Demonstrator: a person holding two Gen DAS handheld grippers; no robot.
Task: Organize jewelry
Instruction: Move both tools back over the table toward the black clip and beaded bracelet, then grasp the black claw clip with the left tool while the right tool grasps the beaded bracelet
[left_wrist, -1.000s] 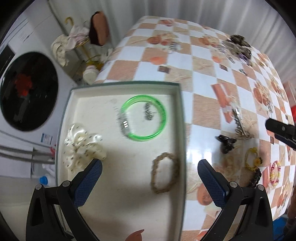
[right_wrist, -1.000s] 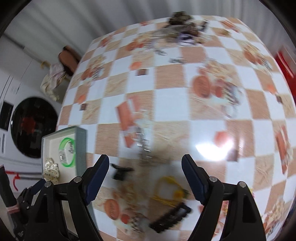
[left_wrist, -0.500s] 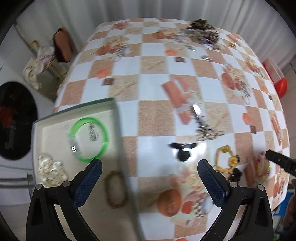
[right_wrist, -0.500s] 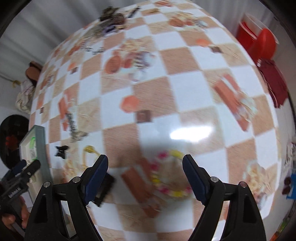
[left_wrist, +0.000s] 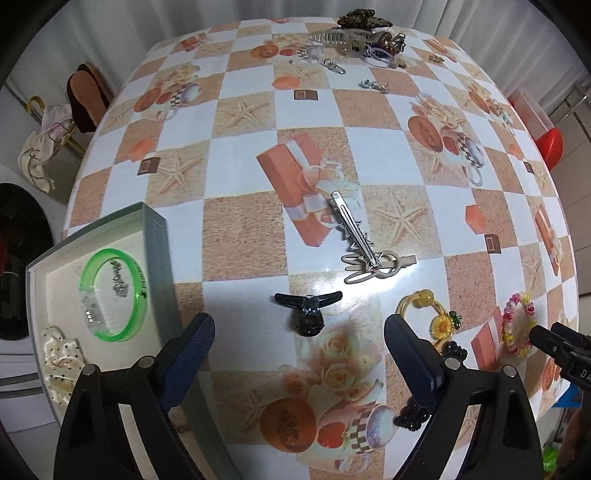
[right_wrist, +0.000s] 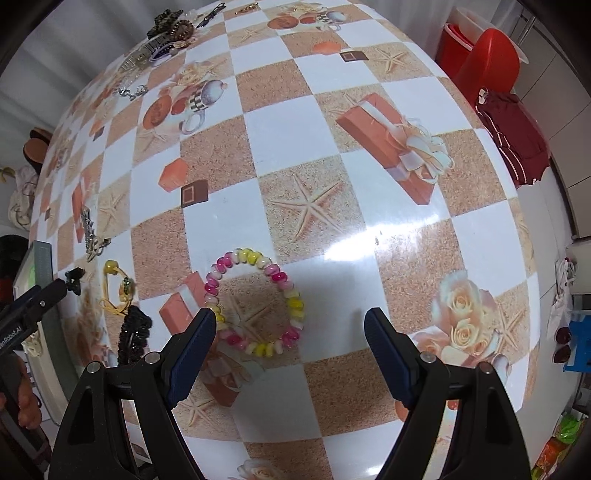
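My left gripper (left_wrist: 299, 339) is open and empty, just short of a black claw clip (left_wrist: 309, 312) on the table. The grey tray (left_wrist: 157, 236) at left holds a green bangle (left_wrist: 112, 293), a small silver piece and a cream scrunchie (left_wrist: 61, 352). My right gripper (right_wrist: 290, 341) is open and empty over a pink and yellow bead bracelet (right_wrist: 255, 301), which also shows in the left wrist view (left_wrist: 517, 325). A yellow sunflower hair tie (left_wrist: 430, 314), silver hair clips (left_wrist: 360, 240) and a black beaded piece (right_wrist: 133, 334) lie between.
A pile of more clips and jewelry (left_wrist: 364, 31) lies at the table's far edge. A red stool (right_wrist: 487, 55) and dark red cloth (right_wrist: 513, 136) stand beyond the right edge. A washing machine (left_wrist: 18, 258) is left of the tray.
My left gripper has swung right from over the tray to the black claw clip. My right gripper has moved right to stand over the bead bracelet. Both stayed open.
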